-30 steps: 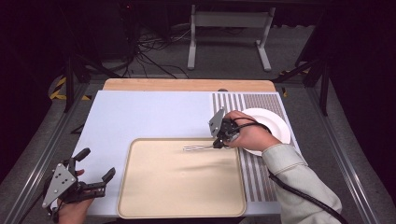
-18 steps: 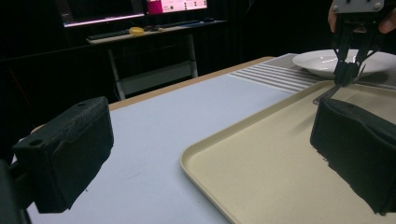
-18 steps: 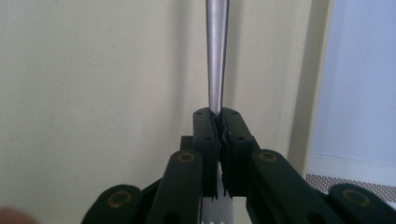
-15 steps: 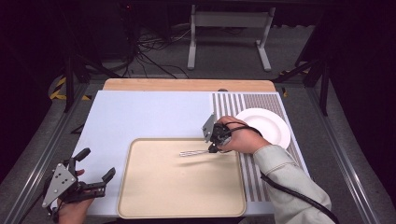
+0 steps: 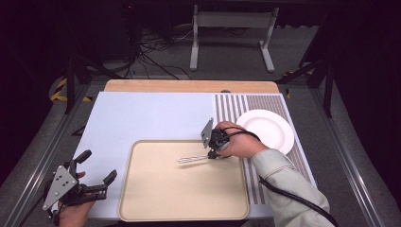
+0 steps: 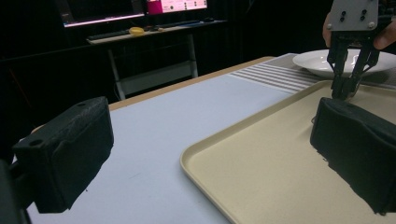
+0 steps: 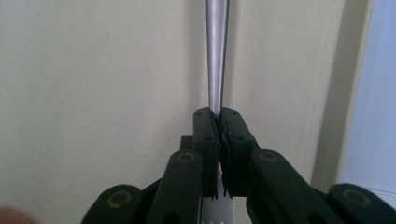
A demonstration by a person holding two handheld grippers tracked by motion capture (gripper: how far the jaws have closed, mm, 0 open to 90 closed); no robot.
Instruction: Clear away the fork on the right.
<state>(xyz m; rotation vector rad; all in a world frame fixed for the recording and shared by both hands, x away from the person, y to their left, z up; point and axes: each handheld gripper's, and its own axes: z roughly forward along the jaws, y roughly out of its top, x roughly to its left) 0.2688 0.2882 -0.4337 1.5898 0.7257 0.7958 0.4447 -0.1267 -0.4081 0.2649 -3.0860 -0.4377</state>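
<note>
Two hand-held grippers are at work here. Nearest to the person, the left hand-held gripper (image 5: 94, 187) rests at the front left corner of the desk (image 5: 151, 116), just beside the tray, with its jaws wide apart and nothing between them. A little farther, the beige rectangular plastic tray (image 5: 142, 208) lies on the pale blue mat of the desk. On it there is only one thing, the slim silver metal fork (image 5: 191, 160), which lies near the tray's far right corner with its tines toward the left. The right hand-held gripper (image 5: 212, 154) is clamped on the fork's handle; in the right gripper view the jaws are pressed together on the thin metal shaft (image 7: 215, 56). I cannot tell whether the fork touches the tray surface or is slightly above it. Farther to the right, the round white ceramic plate (image 5: 265, 130) stands on the striped grey mat and has nothing on it. In my judgement, the work is in its middle part: the fork is over the tray, but the release is not yet done, and the plate waits untouched.
</note>
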